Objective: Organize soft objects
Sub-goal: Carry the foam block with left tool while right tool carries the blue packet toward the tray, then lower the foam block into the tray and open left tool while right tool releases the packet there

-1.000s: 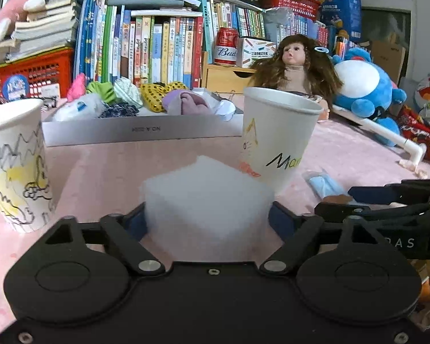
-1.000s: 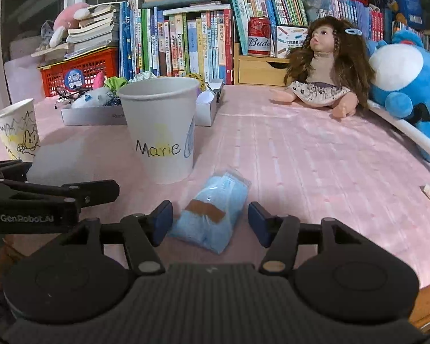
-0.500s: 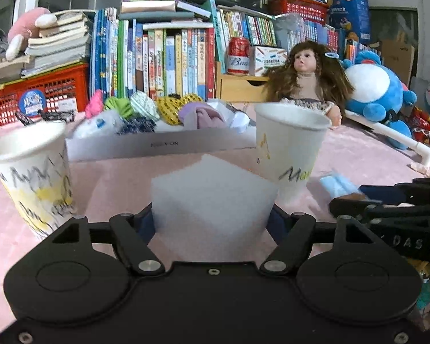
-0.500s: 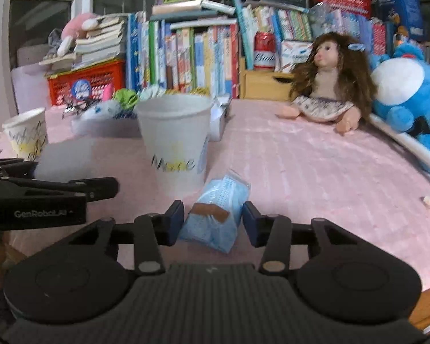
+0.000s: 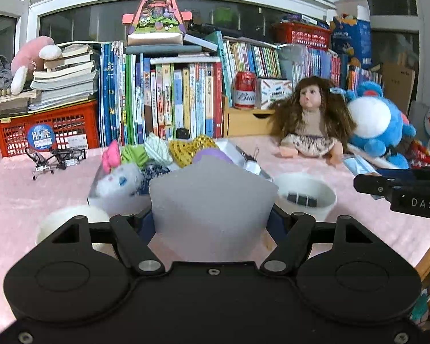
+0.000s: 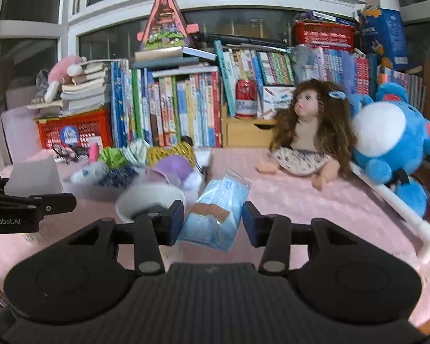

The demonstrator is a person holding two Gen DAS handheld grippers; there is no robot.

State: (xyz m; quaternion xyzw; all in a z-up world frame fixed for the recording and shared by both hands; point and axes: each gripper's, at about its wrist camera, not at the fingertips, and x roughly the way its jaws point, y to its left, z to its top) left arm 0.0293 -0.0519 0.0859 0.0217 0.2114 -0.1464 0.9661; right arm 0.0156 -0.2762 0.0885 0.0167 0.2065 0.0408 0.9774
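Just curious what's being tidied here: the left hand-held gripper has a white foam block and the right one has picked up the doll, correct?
Not quite. The left hand-held gripper does hold the white foam block, but the right hand-held gripper holds a blue plastic packet, not the doll. The right wrist view shows the doll sitting apart on the pink tablecloth, by the blue plush toy.

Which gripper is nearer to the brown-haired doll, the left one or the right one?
Right. The right gripper, holding the blue mask pack, is on the doll's side; the left gripper, holding the white sponge, is farther away.
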